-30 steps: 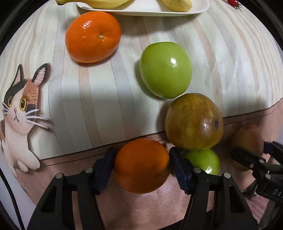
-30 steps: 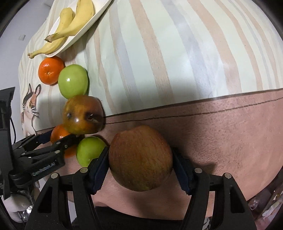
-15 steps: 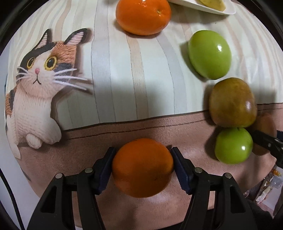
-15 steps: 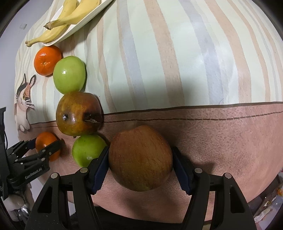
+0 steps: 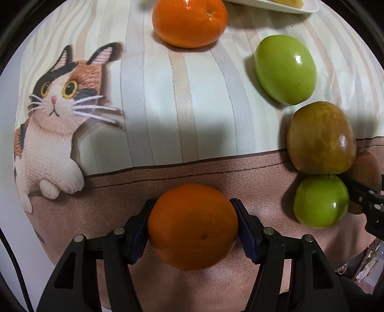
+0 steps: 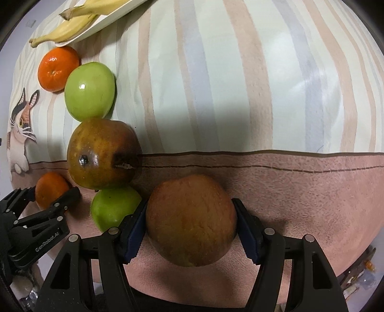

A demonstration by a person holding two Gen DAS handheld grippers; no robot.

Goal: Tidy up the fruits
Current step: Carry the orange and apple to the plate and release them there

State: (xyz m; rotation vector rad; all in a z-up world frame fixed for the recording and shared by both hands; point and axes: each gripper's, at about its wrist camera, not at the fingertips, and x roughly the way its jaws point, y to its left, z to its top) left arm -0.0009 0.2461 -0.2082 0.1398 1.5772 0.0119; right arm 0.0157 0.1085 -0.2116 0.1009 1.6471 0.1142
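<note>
My left gripper [image 5: 193,225] is shut on an orange [image 5: 193,226], held just over the brown band of the cloth; it shows too at the left of the right wrist view as the left gripper [image 6: 51,195] with the orange [image 6: 50,188]. My right gripper [image 6: 190,220] is shut on a reddish-brown apple [image 6: 190,219]. To its left a small green apple [image 6: 112,206] lies beside it, under a dark brown-green apple [image 6: 102,153]. A larger green apple [image 6: 90,91] and a second orange [image 6: 57,68] continue the row. In the left wrist view the same fruits are the second orange [image 5: 189,21], large green apple [image 5: 285,69], dark apple [image 5: 320,140] and small green apple [image 5: 320,201].
A white plate [image 6: 100,22] with bananas [image 6: 64,31] stands at the far left corner. The striped cloth [image 6: 216,84] carries a cat picture [image 5: 55,127] on its left. The cloth's front edge drops off just below both grippers.
Both grippers moved with their fruit toward the cloth's front and sank a little. The left one slid left, away from the fruit row. The loose fruits stayed put.
</note>
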